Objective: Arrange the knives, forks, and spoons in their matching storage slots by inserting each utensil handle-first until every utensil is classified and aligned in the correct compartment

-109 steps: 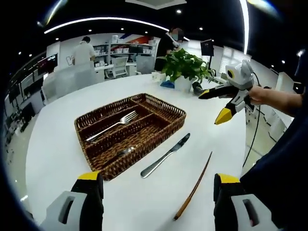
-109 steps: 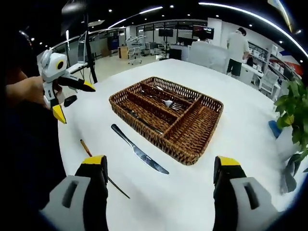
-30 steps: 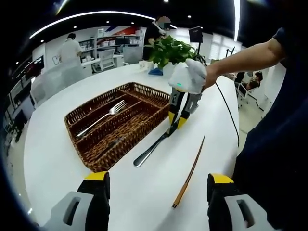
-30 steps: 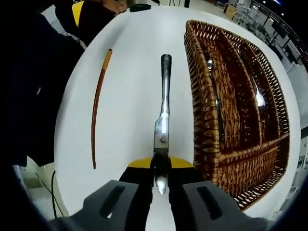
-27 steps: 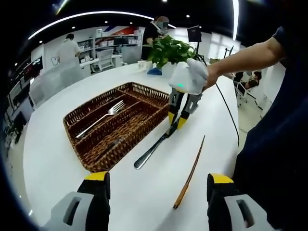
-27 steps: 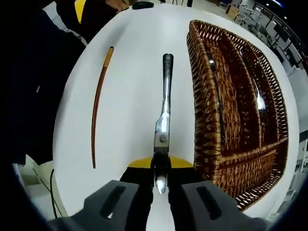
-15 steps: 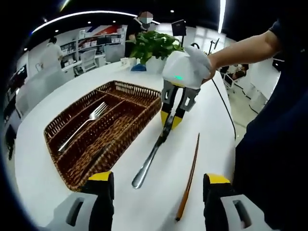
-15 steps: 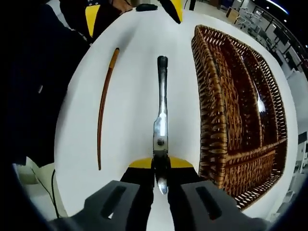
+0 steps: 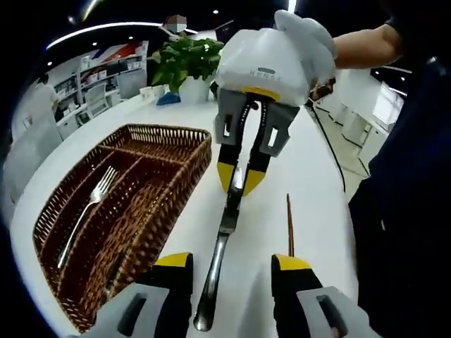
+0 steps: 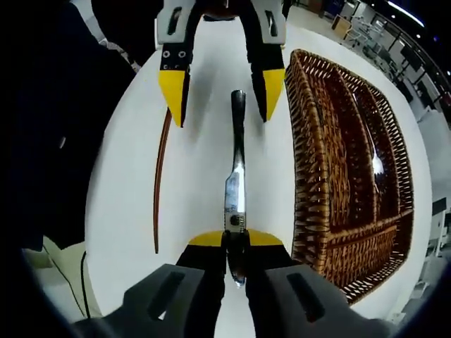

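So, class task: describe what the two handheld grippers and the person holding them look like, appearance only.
The right gripper has a white housing, grey jaw arms with slots and yellow tips. The left gripper shows the same grey arms and yellow tips. A hand in a white glove holds the right one; a dark short sleeve shows, and a dark cable trails.

**Equipment and operator appearance**

Right hand-held gripper (image 9: 238,184): white moulded housing, grey slotted jaw arms, yellow tips, black cable trailing behind. Left hand-held gripper (image 10: 220,88): matching grey arms with screw holes, yellow tips. Operator wears a white glove (image 9: 310,42) and dark short-sleeved top (image 9: 416,141).
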The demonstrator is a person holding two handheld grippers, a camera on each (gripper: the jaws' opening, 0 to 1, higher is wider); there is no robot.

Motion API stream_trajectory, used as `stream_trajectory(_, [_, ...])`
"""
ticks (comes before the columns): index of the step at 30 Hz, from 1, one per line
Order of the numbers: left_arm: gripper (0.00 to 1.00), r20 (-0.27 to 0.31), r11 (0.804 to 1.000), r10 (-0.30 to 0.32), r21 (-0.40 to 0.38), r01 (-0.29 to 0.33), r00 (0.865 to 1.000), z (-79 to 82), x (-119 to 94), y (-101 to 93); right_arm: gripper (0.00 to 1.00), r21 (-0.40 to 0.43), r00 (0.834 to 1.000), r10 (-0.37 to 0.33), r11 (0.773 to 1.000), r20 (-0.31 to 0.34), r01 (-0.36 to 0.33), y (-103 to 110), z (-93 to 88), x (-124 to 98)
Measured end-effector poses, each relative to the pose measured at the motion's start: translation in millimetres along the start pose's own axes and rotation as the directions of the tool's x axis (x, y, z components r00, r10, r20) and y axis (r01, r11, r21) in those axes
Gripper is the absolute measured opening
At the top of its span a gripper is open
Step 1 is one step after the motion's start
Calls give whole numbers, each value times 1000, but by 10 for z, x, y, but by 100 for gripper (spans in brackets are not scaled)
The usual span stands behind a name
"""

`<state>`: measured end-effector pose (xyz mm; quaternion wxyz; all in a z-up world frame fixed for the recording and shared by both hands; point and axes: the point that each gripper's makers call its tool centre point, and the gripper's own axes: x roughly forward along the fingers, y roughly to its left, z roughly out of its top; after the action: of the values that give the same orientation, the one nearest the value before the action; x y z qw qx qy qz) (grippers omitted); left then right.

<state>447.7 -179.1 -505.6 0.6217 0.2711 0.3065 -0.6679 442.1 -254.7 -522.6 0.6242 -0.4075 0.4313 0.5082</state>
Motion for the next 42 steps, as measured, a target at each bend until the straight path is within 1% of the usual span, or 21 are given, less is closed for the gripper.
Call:
stream_trajectory(4, [42, -11, 1000, -13, 23, 13, 1000, -25, 76, -6, 7, -1, 1000, -3, 1000, 0, 3, 21, 13, -25])
stream_trajectory(6, [41, -4, 999, -8, 42, 8, 1000, -4, 108, 14, 7, -2, 1000, -7, 1000, 1, 7, 23, 22, -38])
stream_trajectory(9, [38, -1, 998, -21, 64, 21, 1000, 24, 156, 5, 7, -3, 1000, -13, 1000, 6, 13, 28, 40, -68])
stream_trajectory(12, [34, -24, 995, -37, 95, 40, 999, 15, 206, -16, 7, 0, 1000, -20, 1000, 10, 20, 26, 57, -85])
stream_trajectory(17, [24, -63, 991, -29, 127, 37, 998, -43, 273, -13, 8, 3, 1000, -26, 1000, 15, 26, 49, 76, -92])
stream_trajectory(19, [17, -71, 990, -33, 132, 42, 997, -51, 291, -40, 8, 6, 999, -28, 1000, 17, 27, 56, 82, -100])
stream_trajectory(20, [15, -76, 989, -19, 143, 29, 997, -58, 296, -20, 8, 7, 999, -30, 1000, 18, 29, 57, 78, -94])
stream_trajectory(21, [13, -89, 989, -18, 144, 31, 996, -71, 304, -26, 7, 7, 999, -30, 1000, 20, 30, 61, 78, -93])
stream_trajectory(23, [11, -91, 986, -11, 165, 26, 996, -65, 306, -31, 7, 10, 999, -29, 1000, 25, 29, 80, 77, -89])
stream_trajectory(24, [8, -96, 985, -1, 170, 18, 995, -71, 307, -22, 7, 12, 999, -26, 1000, 26, 26, 100, 75, -91])
stream_trajectory(25, [7, -103, 987, -8, 156, 24, 995, -78, 309, -39, 7, 9, 999, -26, 1000, 28, 26, 108, 78, -90])
stream_trajectory(26, [7, -100, 989, -1, 148, 16, 995, -74, 311, -30, 7, 9, 999, -26, 1000, 25, 25, 116, 72, -86])
stream_trajectory(28, [7, -104, 987, 2, 160, 15, 995, -74, 321, -44, 8, 13, 999, -21, 1000, 27, 21, 126, 69, -81])
stream_trajectory(33, [7, -121, 990, -1, 143, 19, 993, -100, 300, -62, 8, 14, 999, -15, 1000, 44, 14, 156, 94, -89])
stream_trajectory(35, [6, -130, 991, 3, 133, 15, 992, -110, 281, -61, 8, 1, 998, -21, 1000, 51, 21, 156, 116, -86])
stream_trajectory(40, [6, -151, 993, -9, 113, 27, 988, -129, 213, -90, 9, -28, 997, -20, 999, 70, 22, 184, 172, -93])
stream_trajectory(41, [6, -152, 993, -9, 113, 27, 988, -128, 206, -92, 5, -30, 997, -19, 999, 73, 22, 185, 177, -96])
stream_trajectory(42, [6, -160, 996, -3, 91, 18, 987, -133, 173, -72, 5, -59, 996, -10, 998, 90, 15, 204, 211, -106])
